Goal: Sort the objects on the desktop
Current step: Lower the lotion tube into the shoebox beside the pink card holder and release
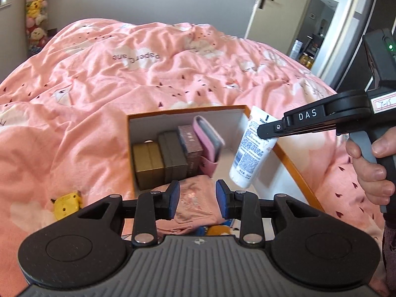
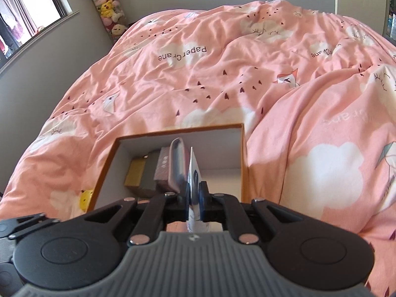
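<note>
An orange-rimmed white box (image 1: 184, 111) sits on the bed. Inside, against its left wall, stand a gold box (image 1: 148, 164), a grey box (image 1: 173, 157), a mauve box (image 1: 190, 149) and a pink case (image 1: 208, 138). My right gripper (image 1: 268, 131) is shut on a white tube (image 1: 252, 151) and holds it, cap down, over the box's right half. In the right wrist view the tube (image 2: 194, 173) sits edge-on between the gripper (image 2: 194, 195) fingers, above the box (image 2: 243, 153). My left gripper (image 1: 198, 199) is open and empty over the box's near end, above a pink folded item (image 1: 195, 205).
A rumpled pink duvet (image 1: 123, 74) covers the bed around the box. A yellow toy (image 1: 66, 204) lies on the duvet left of the box, also seen in the right wrist view (image 2: 85, 199). A door (image 1: 277, 7) stands open at the far right.
</note>
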Tool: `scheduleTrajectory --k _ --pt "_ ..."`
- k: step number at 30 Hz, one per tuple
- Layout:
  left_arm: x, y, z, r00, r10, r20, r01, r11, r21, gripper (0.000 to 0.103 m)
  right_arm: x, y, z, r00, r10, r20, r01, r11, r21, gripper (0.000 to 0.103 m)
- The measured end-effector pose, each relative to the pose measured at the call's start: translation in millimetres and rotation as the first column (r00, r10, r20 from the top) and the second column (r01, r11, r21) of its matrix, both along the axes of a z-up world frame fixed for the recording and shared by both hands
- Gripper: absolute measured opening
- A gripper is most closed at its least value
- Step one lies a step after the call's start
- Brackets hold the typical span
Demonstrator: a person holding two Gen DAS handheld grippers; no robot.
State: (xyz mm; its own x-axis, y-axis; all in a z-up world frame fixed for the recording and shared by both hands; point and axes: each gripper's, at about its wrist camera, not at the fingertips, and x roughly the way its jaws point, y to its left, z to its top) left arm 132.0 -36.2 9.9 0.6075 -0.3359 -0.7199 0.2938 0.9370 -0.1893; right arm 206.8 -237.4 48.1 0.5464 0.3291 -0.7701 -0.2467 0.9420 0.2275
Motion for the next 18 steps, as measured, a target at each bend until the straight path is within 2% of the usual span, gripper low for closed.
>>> scheduleTrajectory --k 9,18 --pt "11 13 -4 0.998 0.056 -0.034 -0.057 0.998 -0.004 0.037 39 25 -31 0.998 0.043 0.054 -0.037 0.994 -0.105 0.008" --pt "20 15 -12 0.996 0.061 -0.059 -0.061 0.998 0.001 0.037 51 39 -47 0.993 0.074 0.092 -0.065 0.992 -0.105 0.008"
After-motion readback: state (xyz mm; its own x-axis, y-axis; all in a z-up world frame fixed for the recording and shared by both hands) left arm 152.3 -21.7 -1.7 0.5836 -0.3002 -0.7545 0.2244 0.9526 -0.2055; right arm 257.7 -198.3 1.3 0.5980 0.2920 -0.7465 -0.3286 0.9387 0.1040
